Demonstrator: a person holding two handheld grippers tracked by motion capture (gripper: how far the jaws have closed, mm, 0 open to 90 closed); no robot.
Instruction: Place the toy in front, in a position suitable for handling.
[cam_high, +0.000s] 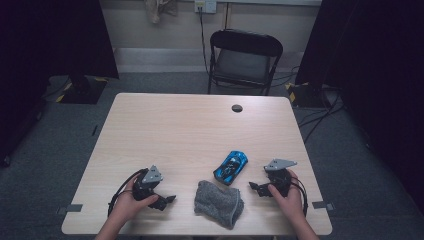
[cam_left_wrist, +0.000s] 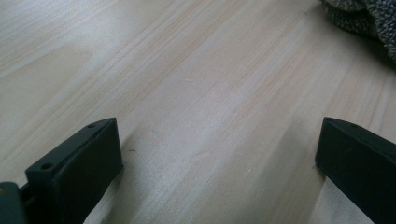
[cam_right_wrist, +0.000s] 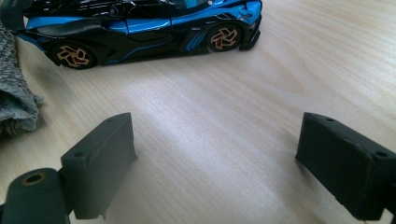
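A blue and black toy car (cam_high: 231, 167) with orange wheels stands on the wooden table (cam_high: 190, 130), right of centre. A crumpled grey cloth (cam_high: 219, 202) lies just in front of it. My left gripper (cam_high: 169, 201) rests low at the front left, pointing right toward the cloth (cam_left_wrist: 369, 18), open with bare wood between its jaws. My right gripper (cam_high: 255, 188) sits at the front right, pointing left; it is open and nothing is between its jaws. Ahead of it lies the car (cam_right_wrist: 140, 25) side-on, with the cloth (cam_right_wrist: 16, 93) at the left edge.
A round dark cable hole (cam_high: 237, 108) is near the table's far edge. A black folding chair (cam_high: 242, 60) stands behind the table. Cables run across the grey floor at the right. Dark curtains hang on both sides.
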